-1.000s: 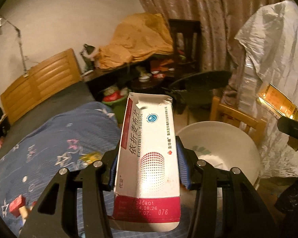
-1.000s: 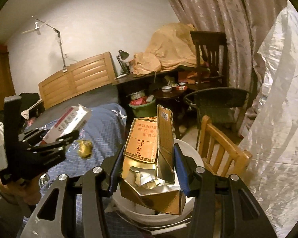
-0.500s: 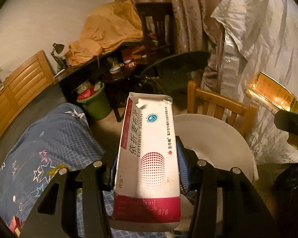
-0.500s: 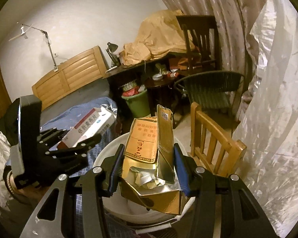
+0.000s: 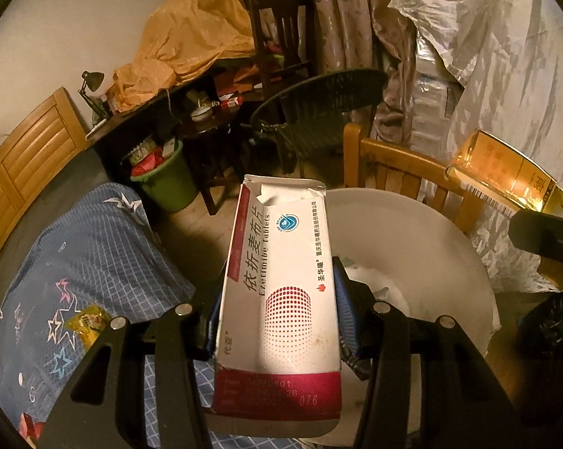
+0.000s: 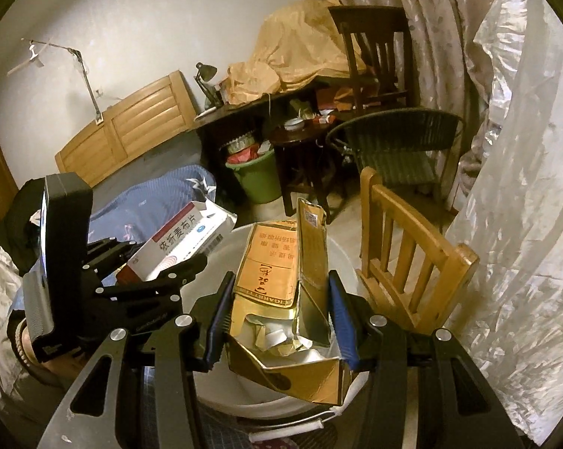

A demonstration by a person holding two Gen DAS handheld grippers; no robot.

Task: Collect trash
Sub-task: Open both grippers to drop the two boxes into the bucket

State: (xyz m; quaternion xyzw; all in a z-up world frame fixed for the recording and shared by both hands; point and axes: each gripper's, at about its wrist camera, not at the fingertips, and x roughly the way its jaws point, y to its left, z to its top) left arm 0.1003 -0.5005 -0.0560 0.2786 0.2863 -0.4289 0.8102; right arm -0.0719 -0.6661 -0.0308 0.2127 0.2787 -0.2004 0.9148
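My left gripper [image 5: 277, 299] is shut on a white and red tablet box [image 5: 281, 292] with a torn open top, held over the near rim of a white bucket [image 5: 431, 247]. The box also shows in the right wrist view [image 6: 180, 243], at the bucket's left edge. My right gripper [image 6: 277, 299] is shut on a torn gold carton [image 6: 281, 299] with crumpled foil inside, held above the white bucket [image 6: 225, 378]. The carton shows at the right in the left wrist view [image 5: 506, 172]. Crumpled white paper [image 5: 375, 284] lies in the bucket.
A bed with a blue star-patterned quilt [image 5: 75, 269] is at left, with a yellow wrapper [image 5: 87, 321] on it. A wooden chair [image 6: 412, 262] stands behind the bucket. A full green bin [image 6: 255, 176], dark wicker chair [image 6: 393, 146], cluttered desk and plastic sheeting [image 6: 513, 224] lie beyond.
Both grippers have moved right and forward from the bed towards the white bucket, each still holding its box. The tablet box now reaches over the bucket's rim.
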